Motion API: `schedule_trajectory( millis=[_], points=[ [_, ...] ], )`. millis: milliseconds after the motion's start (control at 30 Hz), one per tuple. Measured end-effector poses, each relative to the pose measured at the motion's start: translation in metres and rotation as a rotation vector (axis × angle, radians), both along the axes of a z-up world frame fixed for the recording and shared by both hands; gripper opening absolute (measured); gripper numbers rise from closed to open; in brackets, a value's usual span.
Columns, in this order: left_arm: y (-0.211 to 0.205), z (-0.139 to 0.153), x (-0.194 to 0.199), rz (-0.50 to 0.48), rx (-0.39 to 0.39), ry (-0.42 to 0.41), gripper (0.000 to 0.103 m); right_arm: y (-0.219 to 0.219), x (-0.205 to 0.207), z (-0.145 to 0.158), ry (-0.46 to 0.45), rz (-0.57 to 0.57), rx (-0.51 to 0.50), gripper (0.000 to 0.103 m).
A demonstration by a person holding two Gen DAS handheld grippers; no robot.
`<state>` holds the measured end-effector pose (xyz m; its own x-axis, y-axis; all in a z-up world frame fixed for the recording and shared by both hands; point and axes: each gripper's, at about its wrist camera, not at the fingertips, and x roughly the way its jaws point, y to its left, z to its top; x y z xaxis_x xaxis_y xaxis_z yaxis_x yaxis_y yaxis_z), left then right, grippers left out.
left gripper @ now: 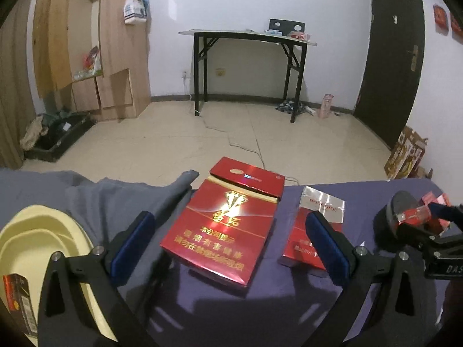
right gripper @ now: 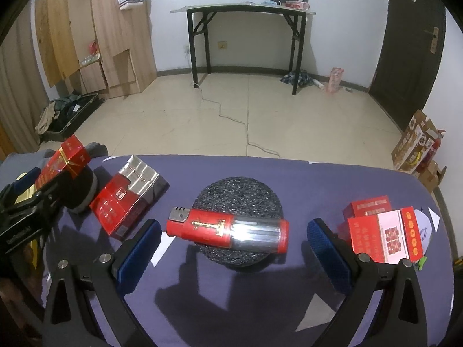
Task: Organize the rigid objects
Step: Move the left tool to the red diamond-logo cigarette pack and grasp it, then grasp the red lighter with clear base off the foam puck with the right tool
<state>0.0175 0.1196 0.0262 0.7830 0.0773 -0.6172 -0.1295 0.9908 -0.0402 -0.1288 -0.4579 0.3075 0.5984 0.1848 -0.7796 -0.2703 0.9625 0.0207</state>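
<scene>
In the left wrist view my left gripper point(left gripper: 230, 219) stands open around a large red cigarette box point(left gripper: 222, 231), one blue pad on each side and not touching it. The box rests on a black round stand point(right gripper: 82, 188). A red and silver pack point(left gripper: 314, 225) lies just right of it. In the right wrist view my right gripper point(right gripper: 234, 227) is open on both sides of a red and silver lighter point(right gripper: 228, 231), which lies across a dark round foam stand point(right gripper: 237, 196). Nothing is held.
A cream tray point(left gripper: 43, 231) with a small pack point(left gripper: 17, 303) sits at the left, beside a grey cloth point(left gripper: 101, 196). Red packs point(right gripper: 382, 231) stand at the right on the purple table cover point(right gripper: 289, 179). Tiled floor lies beyond the table's far edge.
</scene>
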Motion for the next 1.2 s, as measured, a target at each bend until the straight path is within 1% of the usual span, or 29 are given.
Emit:
schedule_trajectory(
  millis=[33, 100, 167, 233, 267, 300, 333, 400, 433, 500, 600, 667, 767, 833, 1100, 1167, 1200],
  points=[
    [-0.001, 0.0, 0.0, 0.004, 0.014, 0.001, 0.103, 0.0, 0.001, -0.001, 0.002, 0.002, -0.003, 0.103],
    [0.0, -0.003, 0.002, 0.014, 0.011, 0.009, 0.103, 0.0, 0.005, -0.009, 0.006, -0.01, -0.005, 0.103],
    [0.002, -0.004, 0.004, 0.018, -0.007, 0.016, 0.103, -0.004, 0.009, -0.011, 0.007, -0.024, 0.022, 0.103],
    [0.004, -0.005, 0.004, 0.018, -0.007, 0.006, 0.103, -0.005, 0.011, -0.012, -0.016, -0.022, 0.06, 0.103],
    [0.004, -0.005, 0.004, 0.012, -0.011, 0.007, 0.1, -0.004, 0.012, -0.013, -0.025, -0.024, 0.057, 0.103],
    [0.006, -0.006, 0.005, 0.003, -0.018, 0.011, 0.093, -0.004, 0.013, -0.014, -0.027, -0.026, 0.046, 0.103],
    [0.006, -0.007, 0.006, -0.001, -0.023, 0.017, 0.09, -0.003, 0.013, -0.016, -0.029, -0.022, 0.041, 0.103],
    [0.007, -0.008, 0.008, -0.002, -0.025, 0.031, 0.079, -0.005, 0.015, -0.02, -0.027, -0.018, 0.05, 0.103],
    [0.008, -0.009, 0.008, -0.008, -0.026, 0.036, 0.077, -0.005, 0.016, -0.021, -0.026, -0.016, 0.054, 0.103],
    [0.007, -0.011, 0.008, -0.023, -0.026, 0.05, 0.069, -0.008, 0.015, -0.02, -0.031, -0.017, 0.059, 0.101],
    [0.007, -0.009, 0.008, -0.035, -0.045, 0.047, 0.068, -0.01, 0.015, -0.019, -0.032, -0.009, 0.064, 0.097],
    [0.008, -0.009, 0.007, -0.044, -0.056, 0.051, 0.067, -0.01, 0.016, -0.02, -0.026, -0.003, 0.057, 0.097],
    [0.008, -0.008, 0.008, -0.05, -0.061, 0.056, 0.067, -0.009, 0.015, -0.02, -0.023, -0.009, 0.04, 0.099],
    [0.009, -0.008, 0.007, -0.049, -0.064, 0.055, 0.067, -0.007, 0.015, -0.019, -0.035, -0.015, 0.019, 0.103],
    [0.017, -0.007, 0.005, -0.026, -0.077, 0.055, 0.067, -0.004, 0.015, -0.023, -0.028, -0.021, 0.003, 0.103],
    [0.018, -0.005, 0.005, -0.033, -0.086, 0.051, 0.067, -0.008, 0.018, -0.027, -0.021, -0.027, 0.01, 0.1],
    [0.019, -0.005, 0.004, -0.036, -0.087, 0.05, 0.067, -0.01, 0.019, -0.028, -0.018, -0.029, 0.015, 0.095]
  ],
)
